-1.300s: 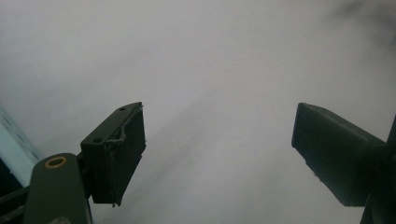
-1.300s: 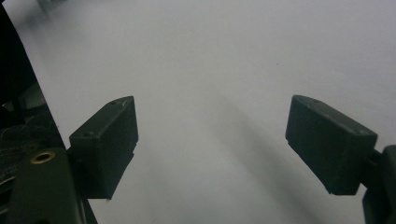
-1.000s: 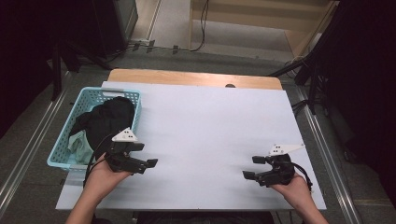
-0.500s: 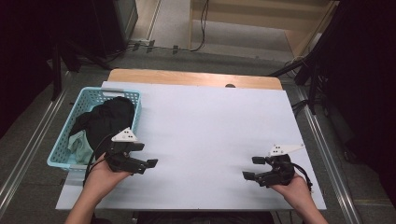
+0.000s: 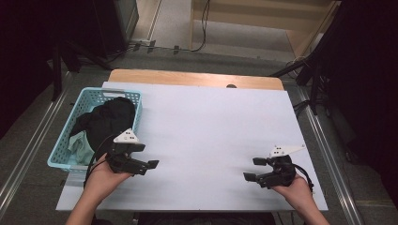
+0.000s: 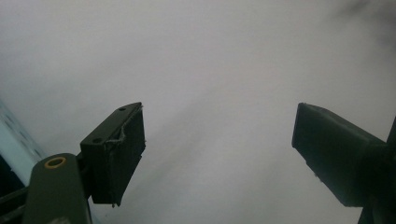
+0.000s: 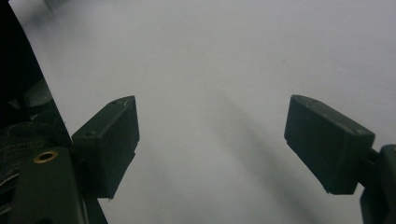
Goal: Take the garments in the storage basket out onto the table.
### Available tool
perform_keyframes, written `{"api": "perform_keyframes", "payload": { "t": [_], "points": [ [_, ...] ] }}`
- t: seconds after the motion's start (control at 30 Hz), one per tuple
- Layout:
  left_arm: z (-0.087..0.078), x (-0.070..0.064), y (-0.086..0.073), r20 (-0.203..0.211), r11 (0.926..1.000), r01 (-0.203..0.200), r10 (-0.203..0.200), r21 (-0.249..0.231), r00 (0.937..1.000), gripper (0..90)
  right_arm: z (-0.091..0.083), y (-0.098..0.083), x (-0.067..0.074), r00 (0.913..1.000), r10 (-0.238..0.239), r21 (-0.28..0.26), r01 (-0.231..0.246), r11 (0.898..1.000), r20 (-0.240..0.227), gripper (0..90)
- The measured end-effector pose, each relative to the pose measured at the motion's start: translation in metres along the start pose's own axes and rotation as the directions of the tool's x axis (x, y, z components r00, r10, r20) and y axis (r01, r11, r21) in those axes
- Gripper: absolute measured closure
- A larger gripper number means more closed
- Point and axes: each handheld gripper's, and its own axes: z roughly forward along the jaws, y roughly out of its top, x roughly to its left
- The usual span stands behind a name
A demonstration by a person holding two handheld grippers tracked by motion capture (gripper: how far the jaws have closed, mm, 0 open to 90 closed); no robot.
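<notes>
White tabletop [image 5: 206, 136], dim room | L gripper [image 5: 149, 165] at 8 o'clock, jaws wide apart, nothing btwn | R gripper [image 5: 253, 168] at 4 o'clock, jaws apart, empty | teal basket [image 5: 61, 154] w/ dark clothes [image 5: 105, 119] at 9 o'clock, just beside L gripper

Left tongs [image 5: 151, 165] open, right tongs [image 5: 254, 168] open

The right tongs [image 7: 212, 144] stand with their two black jaws wide apart and nothing between them, over a plain white surface [image 7: 224, 56]. The left jaw's brass-ringed screw shows at lower left. The surface's edge runs along the left, with darkness beyond.
</notes>
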Motion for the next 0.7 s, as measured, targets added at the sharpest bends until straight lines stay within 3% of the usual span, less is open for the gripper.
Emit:
{"api": "perform_keyframes", "payload": {
  "t": [0.7],
  "points": [
    [-0.0003,0.0010,0.0002,0.012,1.0000,0.007,-0.007,0.006,0.9999,18.3,0.0017,-0.0004,0.0002,1.0000,-0.001,0.005,0.001,1.000,-0.006,16.9]
  ]
}}
